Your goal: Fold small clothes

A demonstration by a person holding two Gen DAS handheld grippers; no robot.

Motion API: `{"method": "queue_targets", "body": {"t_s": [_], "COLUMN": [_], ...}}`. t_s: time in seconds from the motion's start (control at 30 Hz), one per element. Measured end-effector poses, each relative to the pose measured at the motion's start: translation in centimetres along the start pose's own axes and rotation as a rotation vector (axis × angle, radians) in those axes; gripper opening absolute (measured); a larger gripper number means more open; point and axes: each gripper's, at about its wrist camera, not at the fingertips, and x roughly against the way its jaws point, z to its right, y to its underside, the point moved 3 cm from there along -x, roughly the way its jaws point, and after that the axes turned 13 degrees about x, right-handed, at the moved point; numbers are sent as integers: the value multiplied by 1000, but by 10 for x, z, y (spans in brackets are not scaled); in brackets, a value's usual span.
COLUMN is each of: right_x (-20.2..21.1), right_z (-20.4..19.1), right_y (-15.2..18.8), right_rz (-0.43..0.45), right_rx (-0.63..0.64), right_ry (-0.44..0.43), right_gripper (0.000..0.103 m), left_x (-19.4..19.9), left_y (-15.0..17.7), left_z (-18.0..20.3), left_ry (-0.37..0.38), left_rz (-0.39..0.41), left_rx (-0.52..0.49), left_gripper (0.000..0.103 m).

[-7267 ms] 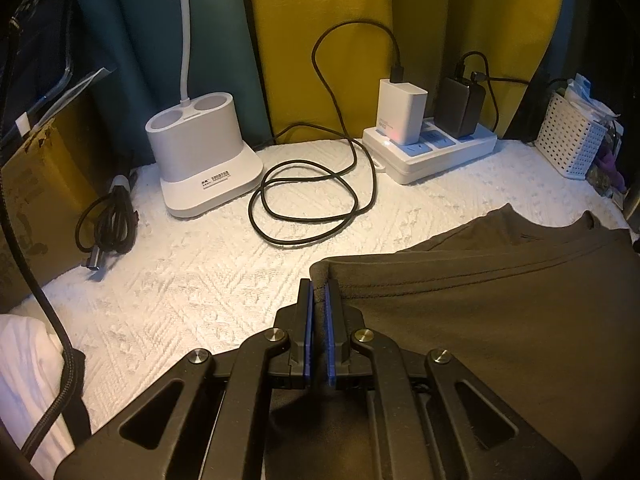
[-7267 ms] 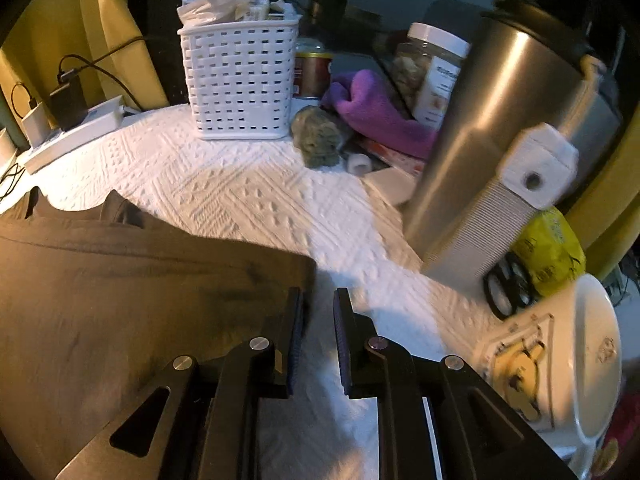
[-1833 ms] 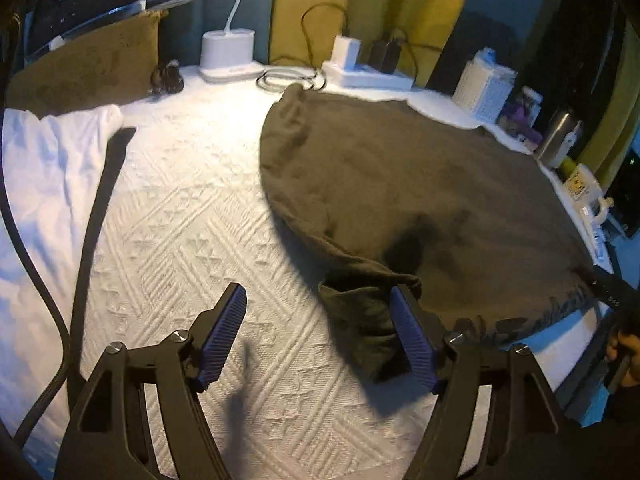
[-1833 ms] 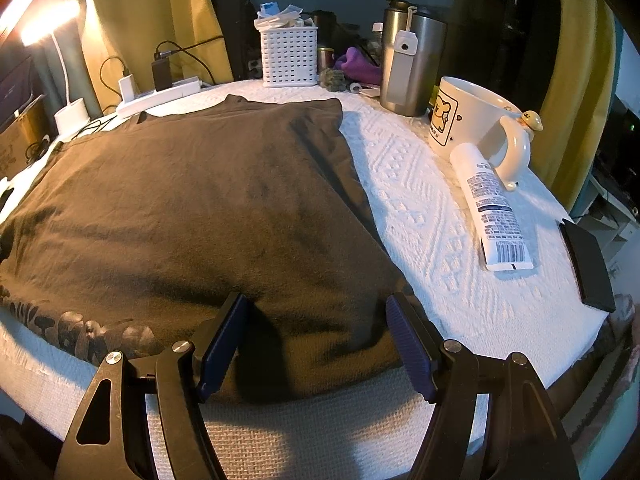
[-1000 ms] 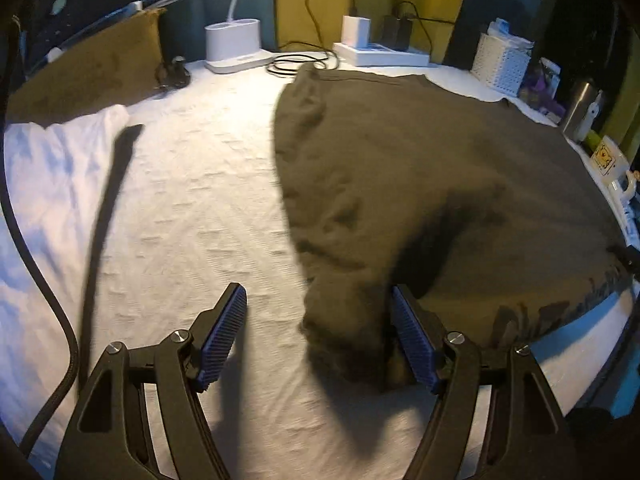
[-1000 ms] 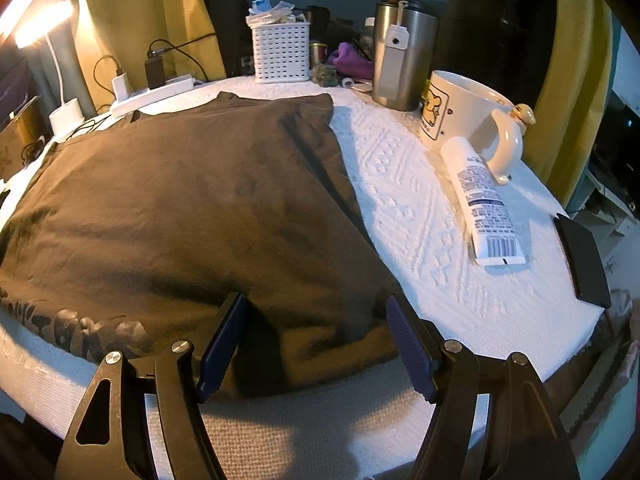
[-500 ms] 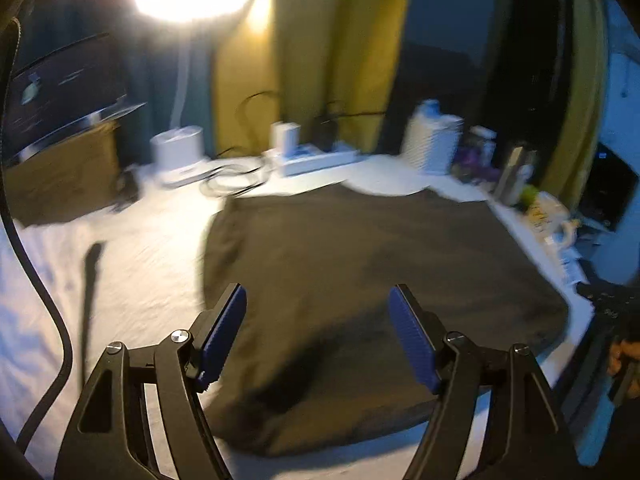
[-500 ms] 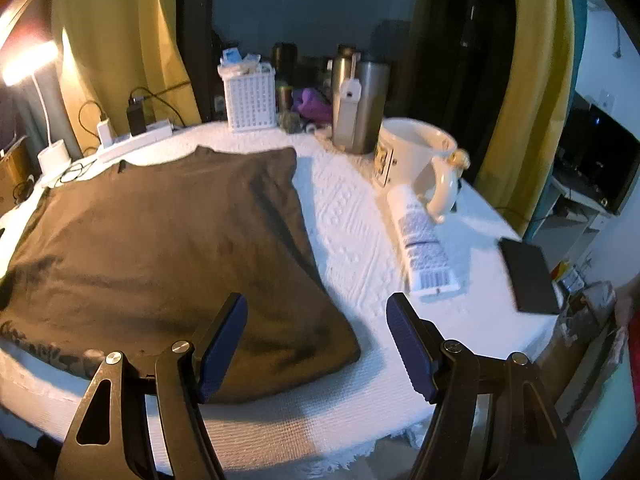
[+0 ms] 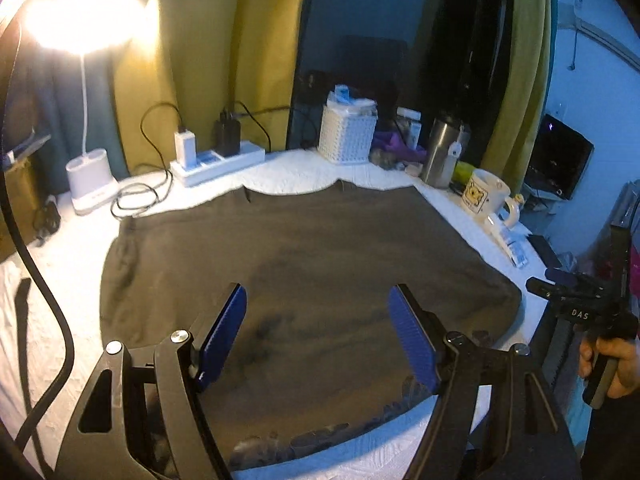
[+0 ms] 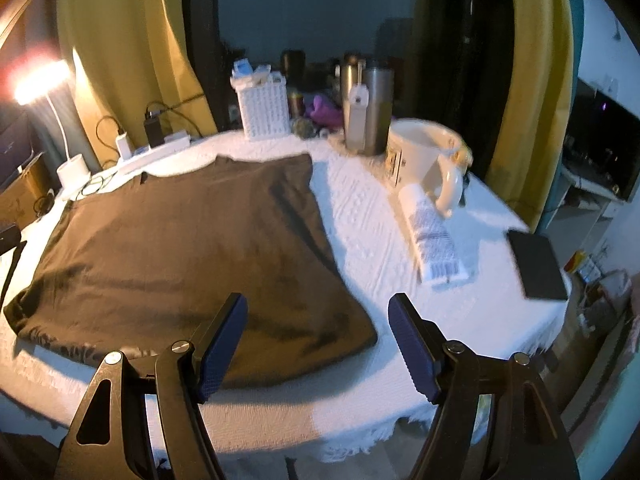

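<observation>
A dark brown shirt lies spread flat on the white textured tablecloth, its collar toward the far side and a printed hem along the near edge. My left gripper hovers open above the shirt's near part, nothing between its blue pads. In the right wrist view the same shirt fills the left half of the table. My right gripper hangs open above the shirt's near right corner, holding nothing. The right gripper also shows at the right edge of the left wrist view, in a hand.
Along the back stand a lit lamp with white base, a power strip with chargers and cables, a white basket, a steel tumbler and a mug. A tube and a black slab lie right of the shirt.
Both grippers have lifted back from the shirt, the left one rising and swinging right from the crumpled left side; the shirt now lies flat and whole in both views. Jaws stayed open.
</observation>
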Motion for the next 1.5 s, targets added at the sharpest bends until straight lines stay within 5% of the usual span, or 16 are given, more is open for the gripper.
{"method": "queue_targets", "body": {"t_s": [0.47, 0.6, 1.13, 1.5], "right_x": [-42, -48, -90, -116], "right_z": [5, -1, -10, -21], "right_y": [33, 27, -18, -43], "right_rz": [-141, -127, -34, -15], "right_rx": [-122, -129, -133, -106], "right_ry": [-137, -143, -183, -168], "right_gripper": [78, 89, 89, 49], "left_x": [-24, -32, -62, -70], "left_y": [7, 5, 1, -9], "left_z": [-21, -25, -27, -38], "left_ry": [-59, -68, -92, -126], "left_rz": [-72, -88, -157, -174], "left_rx": [26, 31, 34, 39], "left_gripper": [74, 74, 74, 74]}}
